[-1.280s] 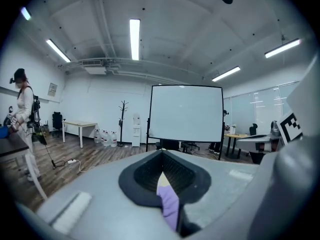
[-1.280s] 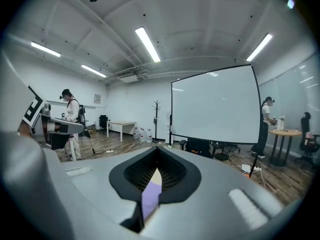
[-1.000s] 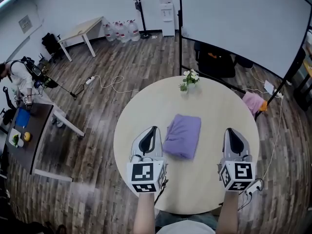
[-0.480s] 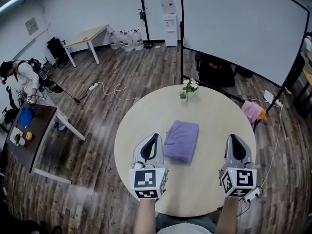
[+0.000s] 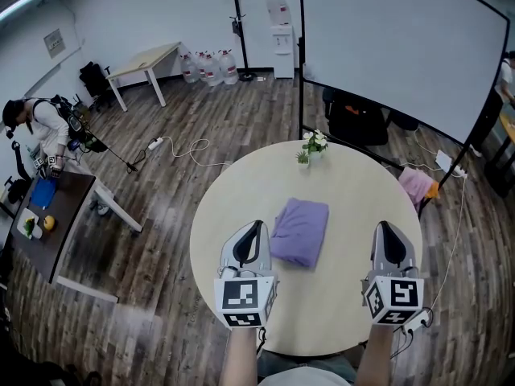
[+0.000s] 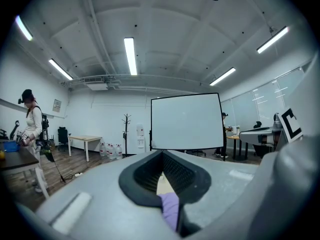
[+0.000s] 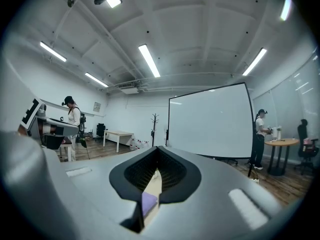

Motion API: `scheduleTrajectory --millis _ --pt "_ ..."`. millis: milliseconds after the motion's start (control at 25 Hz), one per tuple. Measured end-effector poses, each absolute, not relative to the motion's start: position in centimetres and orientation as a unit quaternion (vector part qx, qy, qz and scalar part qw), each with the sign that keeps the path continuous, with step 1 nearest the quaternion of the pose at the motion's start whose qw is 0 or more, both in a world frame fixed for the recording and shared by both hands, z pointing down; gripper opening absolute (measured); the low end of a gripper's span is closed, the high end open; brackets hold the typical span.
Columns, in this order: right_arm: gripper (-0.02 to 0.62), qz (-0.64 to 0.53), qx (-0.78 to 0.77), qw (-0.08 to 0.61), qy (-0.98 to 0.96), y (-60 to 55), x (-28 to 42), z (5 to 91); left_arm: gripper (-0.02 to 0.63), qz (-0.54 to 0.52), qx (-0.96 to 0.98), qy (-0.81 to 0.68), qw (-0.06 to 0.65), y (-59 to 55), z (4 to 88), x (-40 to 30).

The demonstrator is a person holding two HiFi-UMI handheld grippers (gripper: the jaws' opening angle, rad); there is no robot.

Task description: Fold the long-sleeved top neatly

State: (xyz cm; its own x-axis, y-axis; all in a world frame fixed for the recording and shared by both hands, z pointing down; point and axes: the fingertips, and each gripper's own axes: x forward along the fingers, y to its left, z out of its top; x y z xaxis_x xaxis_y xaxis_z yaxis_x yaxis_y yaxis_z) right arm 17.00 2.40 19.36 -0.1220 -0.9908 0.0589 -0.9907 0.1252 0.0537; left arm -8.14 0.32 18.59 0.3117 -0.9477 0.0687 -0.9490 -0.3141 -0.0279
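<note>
**Head view.** A folded purple long-sleeved top [image 5: 299, 232] lies as a compact rectangle near the middle of a round pale beige table [image 5: 354, 183]. The left tongs [image 5: 256, 226] hang over the near left part of the table. Their grey tips are pressed together into a point just beside the top's near left edge, and from above I cannot tell whether they touch the cloth. The right tongs [image 5: 381, 227] are likewise pressed together and pinch nothing. They stand well apart from the top, over bare table on its right. The top therefore sits between the two tongs, much closer to the left one. Each of the tongs points away from the person. A small potted plant with white flowers [image 5: 312, 144] stands at the far edge of the table. A large white projection screen [image 5: 402, 47] rises behind it, and a person [image 5: 36, 127] bends over a dark side table [image 5: 48, 223] at the far left.

**Left gripper view.** The dark ribbed pads meet, leaving only a thin slit. Through it show a sliver of beige table and, lower down, a strip of the purple top [image 6: 171, 210]. The strip lies beyond the pads, not clamped by them.

**Right gripper view.** The pads are closed on each other in the same way. The slit shows beige table and a small patch of the purple top [image 7: 148, 202] at its lower left.
</note>
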Motion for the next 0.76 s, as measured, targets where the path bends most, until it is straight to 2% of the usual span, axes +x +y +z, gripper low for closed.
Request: scheduleTrajectory --millis 760 --pt "0.023 0.001 0.673 0.055 -0.738 2.1 18.2 20.0 0.002 0.034 0.815 -0.578 0.007 -0.4 18.2 -7.7"
